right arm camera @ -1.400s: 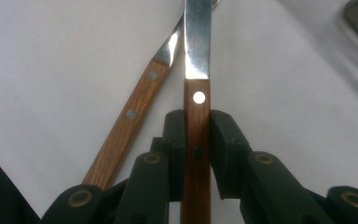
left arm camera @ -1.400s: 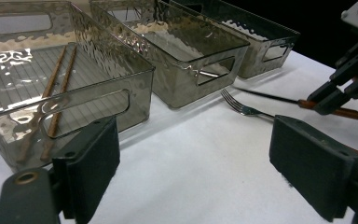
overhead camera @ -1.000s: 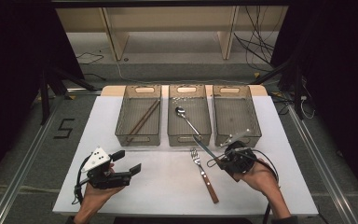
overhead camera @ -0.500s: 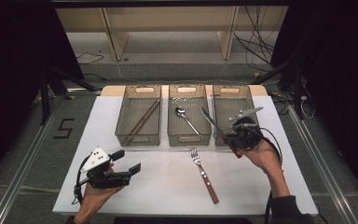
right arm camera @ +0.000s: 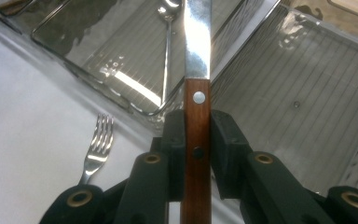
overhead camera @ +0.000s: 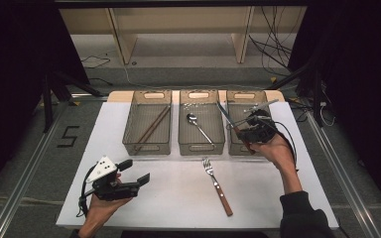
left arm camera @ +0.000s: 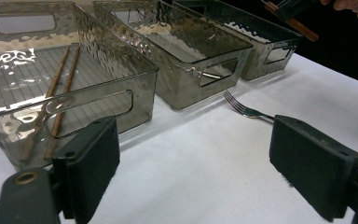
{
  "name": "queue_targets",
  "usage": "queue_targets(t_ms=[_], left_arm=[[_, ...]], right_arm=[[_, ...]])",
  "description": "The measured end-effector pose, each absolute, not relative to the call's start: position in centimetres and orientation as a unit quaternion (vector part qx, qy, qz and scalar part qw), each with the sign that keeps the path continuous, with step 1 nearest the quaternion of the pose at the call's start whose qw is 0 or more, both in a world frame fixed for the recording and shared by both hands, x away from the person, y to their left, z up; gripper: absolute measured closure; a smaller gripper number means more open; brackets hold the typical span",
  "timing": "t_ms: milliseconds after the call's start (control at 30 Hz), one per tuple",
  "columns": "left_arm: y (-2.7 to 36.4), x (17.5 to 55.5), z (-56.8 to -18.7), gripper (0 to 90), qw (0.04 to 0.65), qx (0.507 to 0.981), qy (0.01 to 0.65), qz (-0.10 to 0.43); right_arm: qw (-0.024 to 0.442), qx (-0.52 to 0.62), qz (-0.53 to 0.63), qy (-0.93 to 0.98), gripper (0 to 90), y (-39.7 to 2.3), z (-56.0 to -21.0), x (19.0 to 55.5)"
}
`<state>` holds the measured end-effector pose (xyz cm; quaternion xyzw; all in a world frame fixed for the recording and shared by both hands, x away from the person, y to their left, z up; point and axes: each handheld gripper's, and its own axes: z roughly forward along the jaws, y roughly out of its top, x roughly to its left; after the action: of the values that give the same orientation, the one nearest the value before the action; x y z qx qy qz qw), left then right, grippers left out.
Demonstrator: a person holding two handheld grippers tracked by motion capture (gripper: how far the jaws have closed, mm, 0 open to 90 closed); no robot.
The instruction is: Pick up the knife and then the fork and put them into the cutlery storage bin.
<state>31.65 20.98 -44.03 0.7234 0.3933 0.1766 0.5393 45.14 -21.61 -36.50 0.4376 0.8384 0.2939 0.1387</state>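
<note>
From the high view, a white table (overhead camera: 178,198) stood on a grey floor, with a pale wooden shelf frame and loose cables behind it. 3 smoky clear bins sat in a row at its far side: the left bin (overhead camera: 148,124) held chopsticks (overhead camera: 151,126), the middle bin (overhead camera: 201,124) held a spoon (overhead camera: 198,126), and your right gripper (overhead camera: 242,130) hung over the right bin (overhead camera: 234,141). You had its jaws clamped on a knife (overhead camera: 226,116), whose blade slanted up and away toward the middle bin. A fork (overhead camera: 217,184) with a wooden handle lay on the table in front of the bins, apart from both grippers. Your left gripper (overhead camera: 136,172) sat near the table's front left, jaws spread with nothing between them.

In the left gripper view, your 2 black jaws stood wide apart over bare table. The left bin (left arm camera: 74,65) with its chopsticks (left arm camera: 58,88) was just ahead, the fork's tines (left arm camera: 237,105) showed between the jaws, and the knife's wooden handle (left arm camera: 293,21) appeared at the top right above the right bin (left arm camera: 261,42).

In the right gripper view, your jaws pressed both sides of the knife's wooden handle (right arm camera: 196,140), the blade pointing up over the wall between 2 bins. The spoon (right arm camera: 167,51) lay in the bin on the left, and the fork (right arm camera: 95,147) lay on the table at lower left.
</note>
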Motion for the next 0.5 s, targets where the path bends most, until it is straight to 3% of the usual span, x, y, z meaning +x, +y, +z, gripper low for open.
queue_targets(t_ms=[500], left_arm=[[21.0,31.7,-44.0,15.8,0.54,0.723,0.392,0.175]], right_arm=[[0.143,0.475,0.297,0.816,77.4,-22.3,-36.1,47.8]])
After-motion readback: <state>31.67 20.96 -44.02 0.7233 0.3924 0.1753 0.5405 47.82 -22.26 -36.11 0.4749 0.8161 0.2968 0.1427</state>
